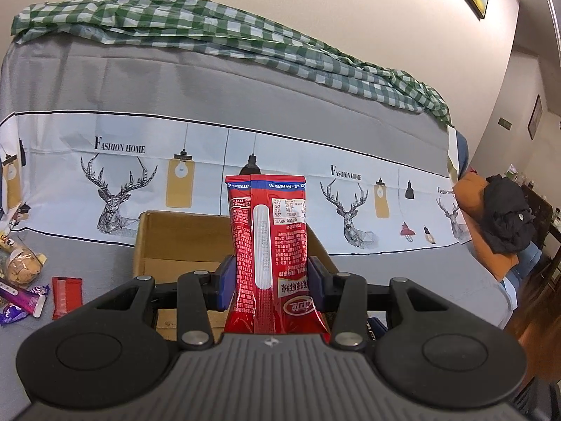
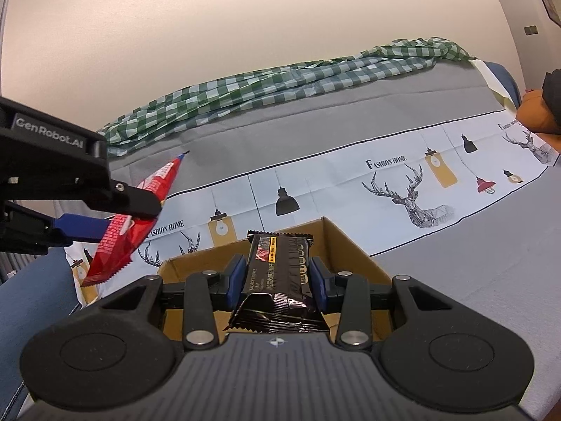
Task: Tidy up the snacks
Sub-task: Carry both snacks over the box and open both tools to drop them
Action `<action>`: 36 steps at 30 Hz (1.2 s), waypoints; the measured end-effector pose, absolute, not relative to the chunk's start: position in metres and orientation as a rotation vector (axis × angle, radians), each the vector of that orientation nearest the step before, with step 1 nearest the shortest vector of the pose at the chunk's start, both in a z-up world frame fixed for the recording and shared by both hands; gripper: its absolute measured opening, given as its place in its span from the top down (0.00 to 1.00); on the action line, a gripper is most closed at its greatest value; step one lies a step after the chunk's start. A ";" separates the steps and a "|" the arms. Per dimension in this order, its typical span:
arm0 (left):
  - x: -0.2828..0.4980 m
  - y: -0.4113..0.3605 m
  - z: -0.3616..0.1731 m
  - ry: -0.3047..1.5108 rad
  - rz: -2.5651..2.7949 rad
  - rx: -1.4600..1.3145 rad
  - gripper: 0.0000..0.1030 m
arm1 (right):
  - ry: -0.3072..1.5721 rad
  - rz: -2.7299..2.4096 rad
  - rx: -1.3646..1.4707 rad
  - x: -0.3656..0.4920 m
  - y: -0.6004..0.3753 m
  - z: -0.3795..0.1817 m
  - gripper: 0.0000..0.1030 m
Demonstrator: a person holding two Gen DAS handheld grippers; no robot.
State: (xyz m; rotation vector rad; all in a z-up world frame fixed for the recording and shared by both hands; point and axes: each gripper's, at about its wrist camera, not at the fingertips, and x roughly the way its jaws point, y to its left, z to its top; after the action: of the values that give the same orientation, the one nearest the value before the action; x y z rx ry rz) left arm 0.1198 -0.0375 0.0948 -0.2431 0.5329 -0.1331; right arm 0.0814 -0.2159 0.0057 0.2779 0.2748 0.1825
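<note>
At far left, loose snacks (image 1: 24, 280) lie scattered on the grey printed cloth (image 1: 385, 129), among them a small red packet (image 1: 66, 296). Next, our left gripper (image 1: 270, 280) has its blue pads pressed on a red snack packet (image 1: 268, 231), held upright just short of the open cardboard box (image 1: 175, 242). Further right, our right gripper (image 2: 277, 280) is clamped on a black snack packet (image 2: 280, 263), poised over the same box. We judge that we are mid-delivery: next, each packet needs lowering inside the box walls before its jaws part, one hand at a time to avoid collision.
</note>
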 end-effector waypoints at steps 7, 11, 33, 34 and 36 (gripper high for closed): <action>0.128 -0.046 0.094 0.538 -0.139 -0.228 0.54 | 0.274 0.172 0.283 0.081 -0.216 0.005 0.60; 0.132 -0.049 0.096 0.535 -0.140 -0.223 0.54 | 0.276 0.170 0.284 0.082 -0.218 0.005 0.60; 0.144 -0.062 0.113 0.486 -0.157 -0.145 0.29 | 0.369 0.147 0.291 0.094 -0.214 -0.002 0.30; 0.141 -0.060 0.113 0.474 -0.152 -0.144 0.29 | 0.370 0.142 0.294 0.094 -0.215 -0.002 0.29; 0.131 -0.053 0.113 0.451 -0.144 -0.137 0.34 | 0.375 0.131 0.289 0.095 -0.215 -0.003 0.29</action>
State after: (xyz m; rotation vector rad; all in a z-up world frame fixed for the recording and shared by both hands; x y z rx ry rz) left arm 0.1312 -0.0531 0.1132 -0.1373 0.4507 -0.1441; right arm 0.0947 -0.2146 -0.0034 0.2886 0.3753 0.1311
